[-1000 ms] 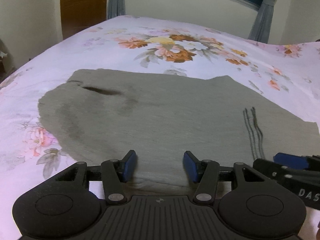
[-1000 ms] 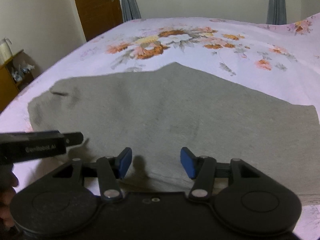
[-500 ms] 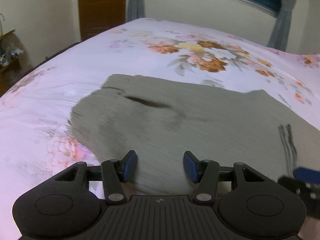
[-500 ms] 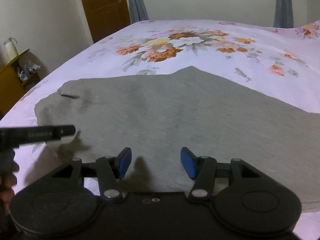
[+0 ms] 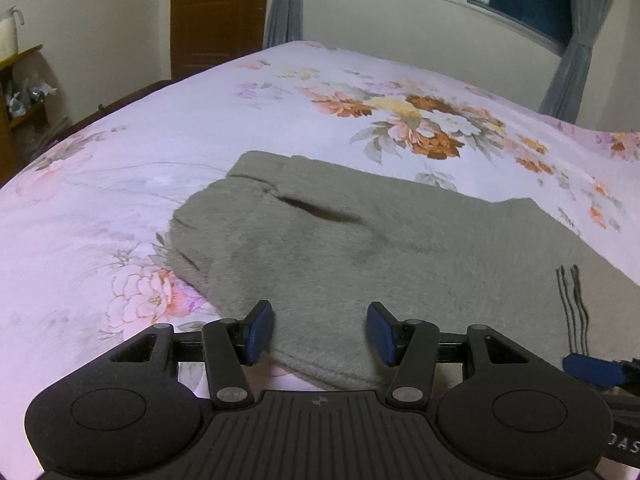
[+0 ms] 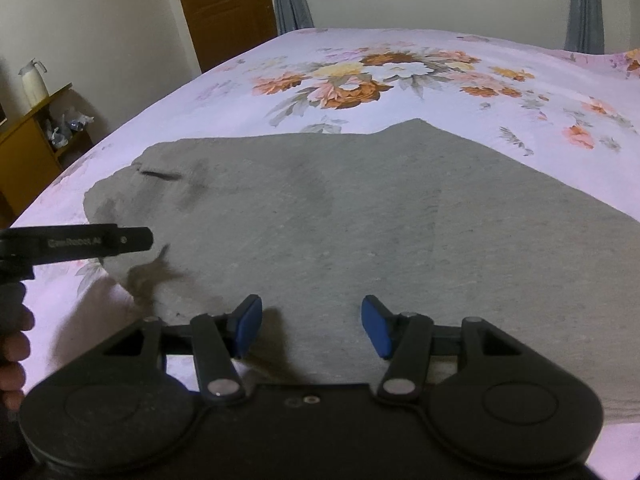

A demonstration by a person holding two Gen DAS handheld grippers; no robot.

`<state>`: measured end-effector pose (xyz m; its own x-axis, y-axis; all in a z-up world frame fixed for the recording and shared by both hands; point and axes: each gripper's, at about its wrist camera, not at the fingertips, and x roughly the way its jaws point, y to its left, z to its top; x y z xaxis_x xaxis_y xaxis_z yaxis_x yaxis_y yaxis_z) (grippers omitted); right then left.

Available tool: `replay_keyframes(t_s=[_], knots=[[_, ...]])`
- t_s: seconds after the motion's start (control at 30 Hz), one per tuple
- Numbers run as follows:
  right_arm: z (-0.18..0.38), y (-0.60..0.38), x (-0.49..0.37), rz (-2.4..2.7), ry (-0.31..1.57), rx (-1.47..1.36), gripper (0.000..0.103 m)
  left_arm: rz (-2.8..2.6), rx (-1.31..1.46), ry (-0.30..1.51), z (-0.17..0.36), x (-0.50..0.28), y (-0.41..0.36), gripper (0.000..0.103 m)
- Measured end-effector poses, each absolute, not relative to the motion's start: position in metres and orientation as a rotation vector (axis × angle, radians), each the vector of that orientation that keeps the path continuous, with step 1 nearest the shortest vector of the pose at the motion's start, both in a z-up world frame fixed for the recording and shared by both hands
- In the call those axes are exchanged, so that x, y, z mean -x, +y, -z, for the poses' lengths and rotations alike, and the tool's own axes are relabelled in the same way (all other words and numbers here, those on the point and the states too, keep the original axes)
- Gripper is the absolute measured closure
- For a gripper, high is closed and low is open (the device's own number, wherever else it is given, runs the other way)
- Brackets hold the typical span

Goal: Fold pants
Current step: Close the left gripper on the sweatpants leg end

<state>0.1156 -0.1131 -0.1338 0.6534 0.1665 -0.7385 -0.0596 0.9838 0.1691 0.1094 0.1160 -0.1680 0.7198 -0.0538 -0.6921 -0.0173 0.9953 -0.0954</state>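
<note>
Grey pants (image 5: 400, 256) lie spread flat on a bed (image 5: 200, 132) with a pink floral sheet, and everything else is placed here by them. They lie sideways across the near part of the bed, the waistband end toward the side where the door (image 5: 218, 12) stands. A dark pocket slit (image 5: 320, 210) shows near that end, and thin dark stripes (image 5: 572, 304) mark the cloth further along, toward the other end.

The left gripper (image 5: 320, 330) hovers over the near edge of the pants by the waistband end. Its blue fingers (image 5: 258, 332) stand moderately wide apart, with the cloth's hem seen between them, but they press on nothing. From the right wrist view its black body (image 6: 80, 242) reaches in from the waistband side, with a person's hand (image 6: 12, 356) showing below it at the edge of the picture.

The right gripper (image 6: 310, 326) hovers over the near edge of the pants further along, toward the middle. Its fingers (image 6: 248, 326) also stand moderately wide and hold nothing; grey cloth fills the gap beneath them.

Beyond the pants, a large flower print (image 6: 360, 76) sits in the middle of the sheet. Grey curtains (image 6: 586, 4) hang at the far wall, and a white jug (image 6: 34, 78) stands on a wooden shelf (image 6: 28, 148) off the waistband side.
</note>
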Motion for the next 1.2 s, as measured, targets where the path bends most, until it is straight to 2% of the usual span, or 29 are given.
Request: replay_keyframes(t_s=[0.5, 0.53, 0.6, 0.67, 1.13, 1.2], knots=[[0.132, -0.091, -0.126, -0.166, 0.844, -0.129, 0.047, -0.043, 0.264, 0.812, 0.178, -0.106, 0.163, 0.049], [0.133, -0.090, -0.127, -0.166, 0.845, -0.128, 0.047, -0.041, 0.285, 0.819, 0.180, -0.107, 0.166, 0.047], [0.133, -0.090, -0.127, -0.176, 0.846, -0.127, 0.047, -0.038, 0.335, 0.826, 0.184, -0.107, 0.171, 0.030], [0.133, -0.090, -0.127, -0.177, 0.847, -0.124, 0.047, -0.034, 0.376, 0.826, 0.187, -0.107, 0.174, 0.028], [0.136, -0.091, -0.128, -0.178, 0.845, -0.131, 0.047, 0.026, 0.622, 0.815, 0.215, -0.111, 0.191, 0.028], [0.136, -0.091, -0.128, -0.178, 0.845, -0.132, 0.047, 0.031, 0.647, 0.806, 0.219, -0.111, 0.192, 0.038]])
